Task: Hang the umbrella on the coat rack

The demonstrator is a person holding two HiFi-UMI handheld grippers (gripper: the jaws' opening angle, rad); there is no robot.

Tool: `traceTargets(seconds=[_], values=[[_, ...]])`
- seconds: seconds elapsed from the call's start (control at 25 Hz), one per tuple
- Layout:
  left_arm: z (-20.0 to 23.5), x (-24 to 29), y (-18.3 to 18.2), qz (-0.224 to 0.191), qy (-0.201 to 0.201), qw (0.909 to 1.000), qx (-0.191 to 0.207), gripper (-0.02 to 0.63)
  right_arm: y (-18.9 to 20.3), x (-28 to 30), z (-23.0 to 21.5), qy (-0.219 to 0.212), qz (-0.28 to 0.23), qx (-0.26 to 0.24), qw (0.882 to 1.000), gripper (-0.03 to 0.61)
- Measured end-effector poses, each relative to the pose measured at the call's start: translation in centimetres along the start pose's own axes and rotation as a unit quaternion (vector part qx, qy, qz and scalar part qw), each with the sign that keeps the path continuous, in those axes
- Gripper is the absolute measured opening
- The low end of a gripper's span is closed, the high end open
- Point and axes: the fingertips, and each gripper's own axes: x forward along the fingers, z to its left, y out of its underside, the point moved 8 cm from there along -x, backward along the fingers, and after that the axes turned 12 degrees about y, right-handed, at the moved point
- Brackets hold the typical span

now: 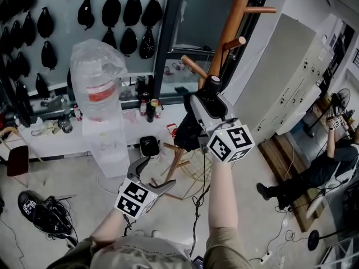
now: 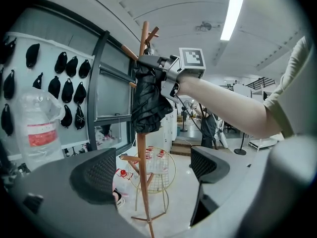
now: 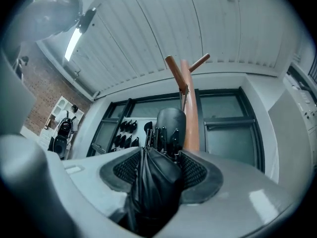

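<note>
A folded black umbrella (image 1: 188,132) hangs down beside the wooden coat rack (image 1: 230,27). My right gripper (image 1: 208,97) is raised and shut on the umbrella's upper end. In the right gripper view the umbrella (image 3: 154,182) fills the gap between both pads, its ribs and round cap close to the rack's pole (image 3: 190,125). In the left gripper view the umbrella (image 2: 148,103) hangs against the pole (image 2: 143,172), just under the upper pegs. My left gripper (image 1: 154,175) is held low and to the left, open, with nothing between its jaws (image 2: 151,177).
A water dispenser with a plastic-wrapped bottle (image 1: 98,88) stands left of the rack. Black bags (image 1: 112,10) hang on the wall. A gold wire stool (image 2: 153,170) sits at the rack's foot. A white cabinet (image 1: 291,77) and a seated person (image 1: 325,167) are at the right.
</note>
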Motion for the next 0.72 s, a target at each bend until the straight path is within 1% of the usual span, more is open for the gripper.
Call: traceTargets(seconds=[0.12,0.24,0.44,0.6,0.72], values=[[0.1,0.1,0.0,0.0,-0.002,1.0,-0.003,0.457,0.2,-0.2,0.4,0.006,-0.014,-0.005,1.0,0.22],[0.3,0.2,0.2,0.001,-0.002,1.0,-0.007,0.457,0.5,-0.8,0.3,0.013,-0.03,0.001,0.999,0.253],[0.3,0.3,0.5,-0.003,-0.007,0.9999,-0.013,0.457,1.8,-2.1,0.1,0.018,-0.041,0.014,0.999,0.255],[0.1,0.5,0.5,-0.005,-0.01,0.9998,-0.015,0.457,2.1,-3.4,0.2,0.034,-0.042,-0.006,0.998,0.255],[-0.3,0.3,0.2,-0.017,-0.019,0.9996,-0.009,0.457,2.2,-5.2,0.4,0.049,-0.048,-0.02,0.997,0.255]])
